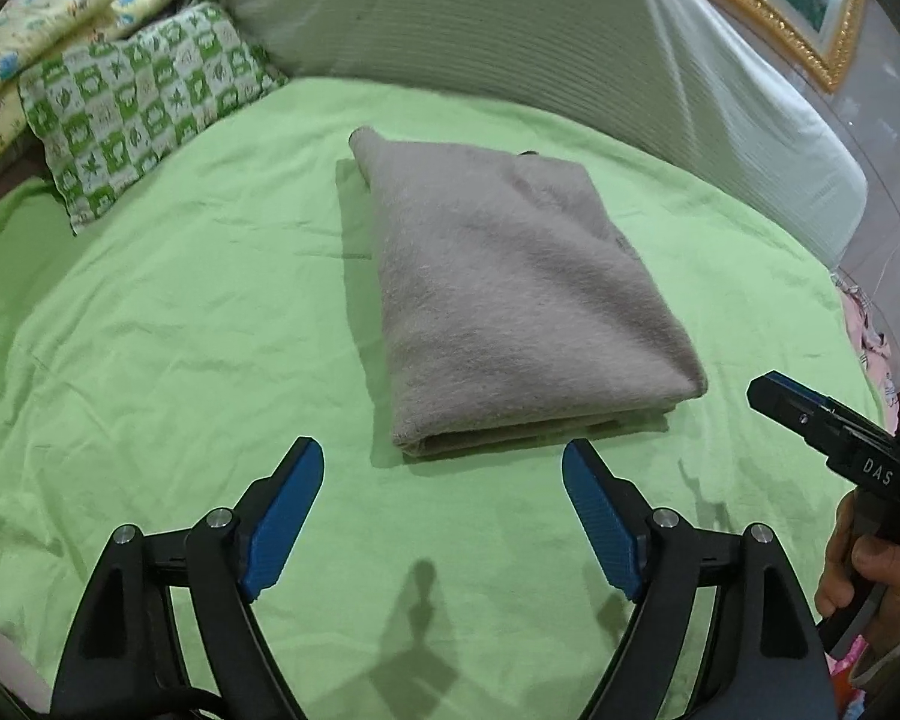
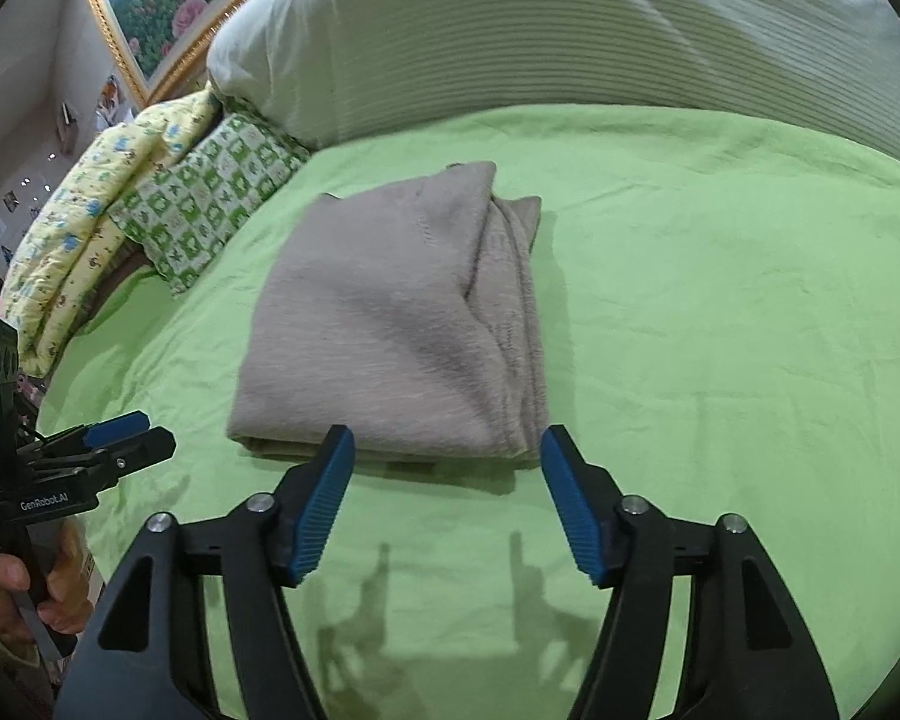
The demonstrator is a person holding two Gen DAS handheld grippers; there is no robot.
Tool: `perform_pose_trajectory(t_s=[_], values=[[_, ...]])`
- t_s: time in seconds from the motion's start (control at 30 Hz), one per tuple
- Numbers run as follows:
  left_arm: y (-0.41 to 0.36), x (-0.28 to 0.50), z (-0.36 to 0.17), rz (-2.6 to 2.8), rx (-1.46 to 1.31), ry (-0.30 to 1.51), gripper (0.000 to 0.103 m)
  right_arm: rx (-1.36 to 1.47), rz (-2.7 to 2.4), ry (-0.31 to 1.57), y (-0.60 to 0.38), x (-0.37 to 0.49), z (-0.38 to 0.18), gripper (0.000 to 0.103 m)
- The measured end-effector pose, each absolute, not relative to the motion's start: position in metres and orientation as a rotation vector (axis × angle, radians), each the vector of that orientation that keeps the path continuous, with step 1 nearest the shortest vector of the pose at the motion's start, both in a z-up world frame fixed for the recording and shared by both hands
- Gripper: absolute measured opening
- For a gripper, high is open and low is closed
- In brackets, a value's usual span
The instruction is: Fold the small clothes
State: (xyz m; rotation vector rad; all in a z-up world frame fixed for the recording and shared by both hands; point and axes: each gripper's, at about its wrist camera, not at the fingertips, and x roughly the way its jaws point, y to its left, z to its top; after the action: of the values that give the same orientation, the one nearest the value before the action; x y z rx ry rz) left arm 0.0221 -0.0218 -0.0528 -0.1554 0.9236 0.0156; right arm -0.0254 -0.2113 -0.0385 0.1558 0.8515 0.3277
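Note:
A grey fuzzy garment (image 1: pixel 510 300) lies folded into a thick rectangle on the green bedsheet (image 1: pixel 180 330). My left gripper (image 1: pixel 441 462) hovers just short of its near folded edge, jaws wide and empty. In the right wrist view the same garment (image 2: pixel 390 324) lies ahead, with loose folds along its right side. My right gripper (image 2: pixel 447 450) stands open in front of its near right corner, holding nothing. Each gripper shows in the other's view: the right one (image 1: pixel 774 393) at the right edge, the left one (image 2: pixel 132 432) at the left, each held by a hand.
A large white ribbed pillow (image 1: pixel 540 30) lies across the head of the bed. A green-and-white checked pillow (image 1: pixel 144 108) and a yellow printed quilt (image 1: pixel 42 24) sit at the far left. A gold-framed picture (image 1: pixel 798 6) hangs behind. Bare green sheet (image 2: pixel 720 330) surrounds the garment.

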Motion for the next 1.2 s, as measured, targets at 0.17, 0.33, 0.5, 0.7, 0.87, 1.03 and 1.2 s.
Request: perform_pose_trajectory(t_s=[0.17, 0.33, 0.5, 0.7, 0.87, 1.03, 1.2], values=[[-0.029, 0.006, -0.049, 0.012, -0.122, 0.919, 0.085, 0.135, 0.346, 0.828, -0.199, -0.043, -0.035, 0.072], [-0.035, -0.005, -0.039, 0.015, -0.097, 0.887, 0.085, 0.084, 0.374, 0.763, -0.183, -0.059, -0.026, 0.079], [-0.039, -0.008, -0.021, 0.037, -0.05, 0.834, 0.086, 0.027, 0.392, 0.703, -0.17, -0.069, -0.014, 0.087], [-0.033, -0.007, -0.02, 0.038, -0.119, 0.803, 0.089, 0.003, 0.378, 0.681, -0.167, -0.069, -0.016, 0.095], [-0.032, -0.001, -0.037, 0.162, -0.053, 0.796, 0.089, 0.034, 0.362, 0.72, -0.175, -0.059, -0.03, 0.096], [-0.028, 0.011, -0.063, 0.18, -0.083, 0.856, 0.089, 0.044, 0.336, 0.742, -0.18, -0.049, -0.043, 0.096], [-0.026, 0.016, -0.077, 0.179, -0.116, 0.868, 0.089, 0.031, 0.338, 0.756, -0.179, -0.044, -0.054, 0.096]])
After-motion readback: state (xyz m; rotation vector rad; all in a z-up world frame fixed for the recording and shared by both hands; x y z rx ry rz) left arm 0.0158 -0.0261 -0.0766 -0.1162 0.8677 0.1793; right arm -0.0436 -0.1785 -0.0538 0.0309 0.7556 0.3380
